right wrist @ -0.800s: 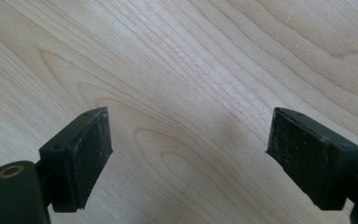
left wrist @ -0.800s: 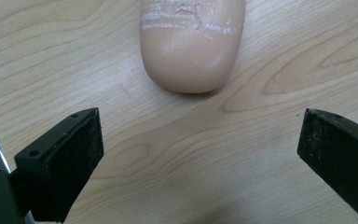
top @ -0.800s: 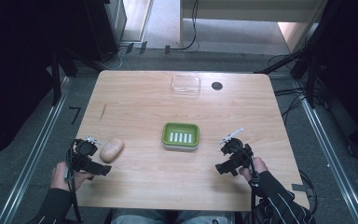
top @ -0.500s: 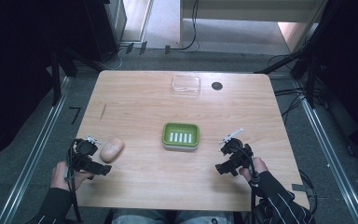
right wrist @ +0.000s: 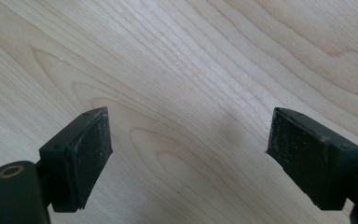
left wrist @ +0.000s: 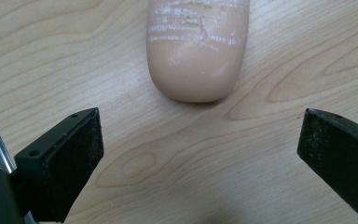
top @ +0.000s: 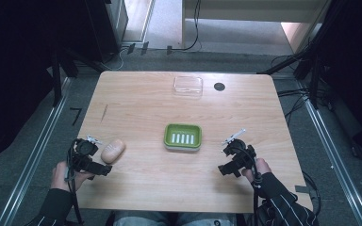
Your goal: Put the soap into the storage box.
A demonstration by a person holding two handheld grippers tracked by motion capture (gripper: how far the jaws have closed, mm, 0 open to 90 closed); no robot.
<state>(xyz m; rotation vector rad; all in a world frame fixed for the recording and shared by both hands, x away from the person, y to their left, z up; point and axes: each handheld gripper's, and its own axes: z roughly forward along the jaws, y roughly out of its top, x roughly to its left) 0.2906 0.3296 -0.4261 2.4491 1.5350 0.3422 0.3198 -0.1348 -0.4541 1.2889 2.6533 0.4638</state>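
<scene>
A beige, rounded loaf-shaped object lies on the wooden table near the left front. In the left gripper view the beige object has whitish scuffs and lies just beyond the jaws. My left gripper sits right beside it, on its left. That left gripper is open, with bare wood between its pads. My right gripper rests at the right front. It stands open over bare wood, holding nothing.
A green tray holding several small white bars sits mid-table between the grippers. A clear plastic container and a small black disc lie near the far edge. Dark equipment and cables surround the table.
</scene>
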